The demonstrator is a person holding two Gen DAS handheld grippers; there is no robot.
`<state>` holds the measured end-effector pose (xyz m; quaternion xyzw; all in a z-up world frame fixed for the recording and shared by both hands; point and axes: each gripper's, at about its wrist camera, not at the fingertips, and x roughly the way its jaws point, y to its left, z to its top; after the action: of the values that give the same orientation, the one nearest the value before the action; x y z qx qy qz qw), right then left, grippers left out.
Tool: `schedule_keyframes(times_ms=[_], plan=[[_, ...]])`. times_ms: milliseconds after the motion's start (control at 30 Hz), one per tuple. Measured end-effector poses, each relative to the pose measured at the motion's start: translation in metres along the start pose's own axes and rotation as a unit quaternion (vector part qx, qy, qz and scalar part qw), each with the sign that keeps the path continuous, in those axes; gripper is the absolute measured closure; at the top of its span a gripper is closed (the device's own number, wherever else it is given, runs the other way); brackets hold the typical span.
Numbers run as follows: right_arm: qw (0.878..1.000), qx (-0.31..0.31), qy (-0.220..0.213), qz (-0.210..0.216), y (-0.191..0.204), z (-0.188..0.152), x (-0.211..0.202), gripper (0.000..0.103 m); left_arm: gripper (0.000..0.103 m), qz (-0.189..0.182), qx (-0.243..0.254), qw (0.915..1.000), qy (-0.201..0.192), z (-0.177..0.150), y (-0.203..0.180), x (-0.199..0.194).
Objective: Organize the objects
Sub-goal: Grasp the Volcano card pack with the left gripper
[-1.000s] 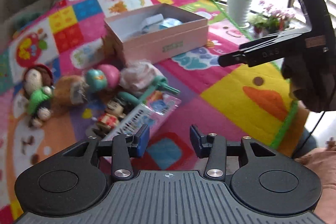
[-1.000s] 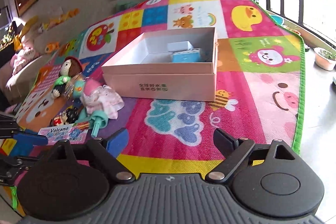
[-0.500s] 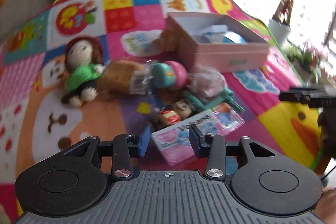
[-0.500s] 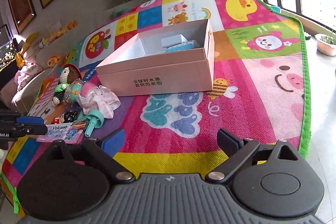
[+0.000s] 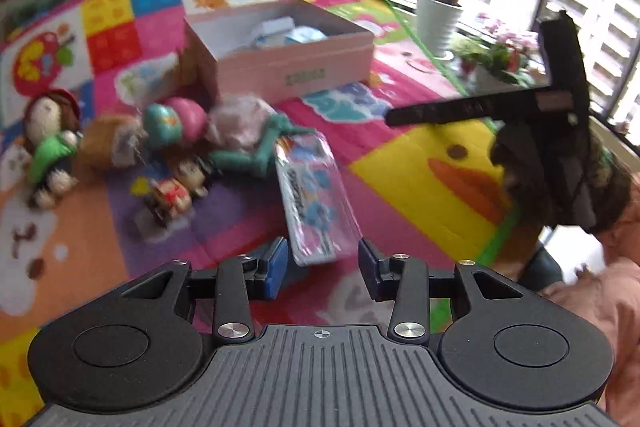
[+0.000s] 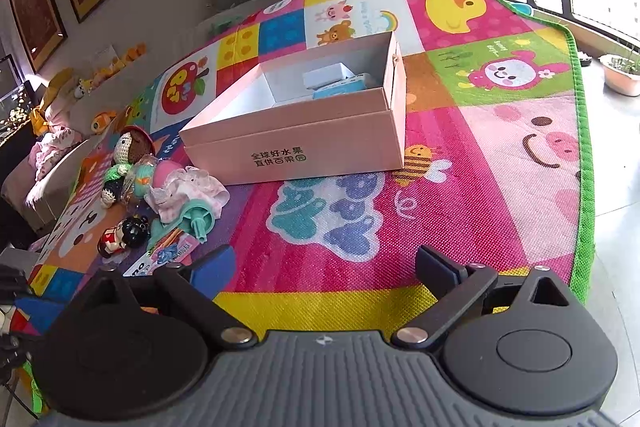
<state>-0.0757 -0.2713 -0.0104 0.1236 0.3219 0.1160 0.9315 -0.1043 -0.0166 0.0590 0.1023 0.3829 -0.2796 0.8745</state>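
The left tongs (image 5: 322, 263) hang with their jaws apart over the play mat (image 5: 420, 163), gripping nothing. The near end of the flat packet (image 5: 310, 195) sits in the gap just ahead of the blue pads (image 5: 276, 263); whether either pad touches it cannot be told, as this view is blurred.

Ahead and left of the left tongs lies a cluster of toys: a small red-and-black figure (image 5: 176, 187), a teal plastic toy (image 5: 256, 151) against the far end of the packet, a pink frilly bundle (image 5: 240, 119), a teal-and-pink egg toy (image 5: 172, 117) and, farthest left, a crochet doll in green (image 5: 50, 143). Beyond them stands the open pink box (image 5: 288, 63), with pale blue and white items (image 5: 288, 31) inside.

The right tongs (image 6: 324, 267) are wide apart and empty, over the mat's yellow band. The box (image 6: 304, 143) is straight ahead of them, well clear. The toy cluster lies to their left, the packet (image 6: 166, 259) just beside their left finger. In the left view the right tongs (image 5: 472, 109) appear side-on at right, ahead of the left tongs.
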Motion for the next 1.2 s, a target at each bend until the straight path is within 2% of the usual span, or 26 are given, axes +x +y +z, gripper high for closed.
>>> schedule_keyframes(times_ms=[67, 133, 333, 367, 433, 567, 667, 833, 1033, 1200], plan=[[1.000, 0.000, 0.000, 0.000, 0.000, 0.000, 0.000, 0.006, 0.059, 0.025, -0.014, 0.9995, -0.012, 0.012, -0.002, -0.002], [1.000, 0.000, 0.000, 0.000, 0.000, 0.000, 0.000, 0.006, 0.059, 0.032, -0.026, 0.9990, -0.015, 0.023, -0.004, 0.003], [1.000, 0.008, -0.004, 0.005, -0.003, -0.001, -0.001, 0.005, 0.059, 0.082, -0.030, 0.9959, 0.024, 0.040, -0.010, 0.053], [1.000, 0.010, -0.005, 0.005, -0.003, -0.001, -0.001, 0.005, 0.059, 0.080, -0.036, 0.9961, 0.013, 0.041, -0.010, 0.056], [1.000, 0.014, -0.005, 0.007, -0.004, -0.001, -0.001, 0.005, 0.057, 0.074, -0.044, 0.9961, 0.018, 0.044, -0.011, 0.063], [1.000, 0.021, -0.006, 0.011, -0.006, 0.000, -0.002, 0.004, 0.058, 0.049, -0.043, 0.9962, 0.058, 0.044, -0.023, 0.081], [1.000, 0.024, -0.008, 0.012, -0.007, 0.000, -0.002, 0.003, 0.058, 0.062, -0.020, 0.9966, 0.051, 0.037, -0.035, 0.080], [1.000, 0.026, -0.008, 0.012, -0.008, -0.001, -0.002, 0.003, 0.068, 0.049, -0.064, 0.9960, 0.038, 0.032, -0.024, 0.074], [1.000, 0.001, 0.002, -0.008, 0.001, -0.001, 0.002, 0.003, 0.073, 0.035, -0.114, 0.9927, 0.021, 0.026, -0.008, 0.068], [0.998, -0.052, 0.019, -0.033, 0.023, 0.001, 0.008, 0.003, 0.074, 0.057, -0.154, 0.9864, -0.008, 0.005, 0.020, 0.050]])
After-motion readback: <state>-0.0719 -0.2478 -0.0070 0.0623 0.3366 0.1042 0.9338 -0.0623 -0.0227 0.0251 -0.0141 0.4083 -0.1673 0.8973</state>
